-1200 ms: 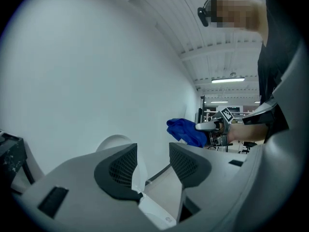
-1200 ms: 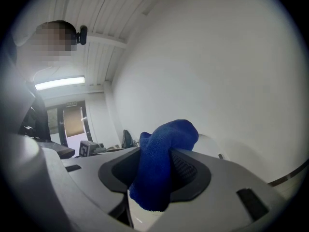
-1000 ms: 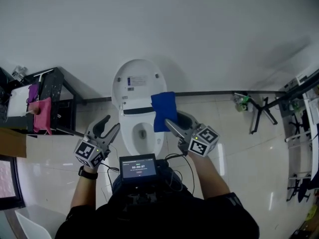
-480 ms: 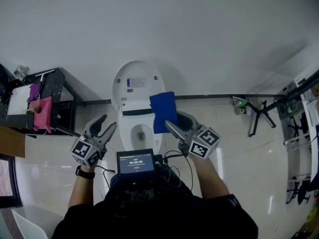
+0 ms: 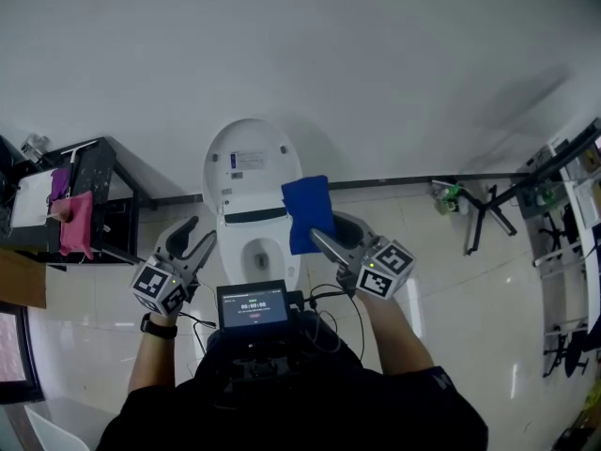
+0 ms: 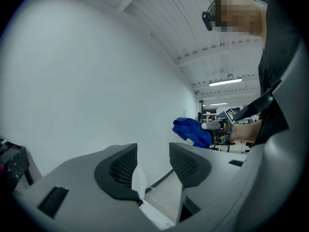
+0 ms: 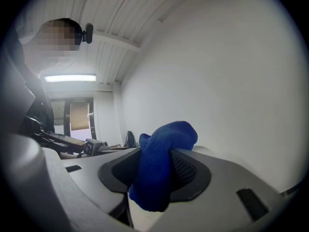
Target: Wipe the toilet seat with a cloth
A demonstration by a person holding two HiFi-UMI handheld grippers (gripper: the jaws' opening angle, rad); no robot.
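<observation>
A white toilet stands against the wall with its lid (image 5: 248, 161) raised and its seat (image 5: 235, 254) down around the bowl. My right gripper (image 5: 321, 238) is shut on a blue cloth (image 5: 307, 213), held above the seat's right side. In the right gripper view the cloth (image 7: 161, 170) bulges out from between the jaws of the right gripper (image 7: 155, 175). My left gripper (image 5: 194, 240) hovers open and empty left of the seat. In the left gripper view the left gripper (image 6: 153, 154) shows a clear gap, with the blue cloth (image 6: 193, 131) beyond it.
A black rack (image 5: 99, 200) with pink cloths (image 5: 74, 222) stands at the left wall. A black stand (image 5: 490, 212) and a small green object (image 5: 441, 196) sit on the tiled floor to the right. Metal frames (image 5: 566, 252) line the right edge. A small screen (image 5: 252, 306) sits at my chest.
The left gripper has drifted a little to the left and the view has shifted slightly. The right gripper keeps the blue cloth in about the same place.
</observation>
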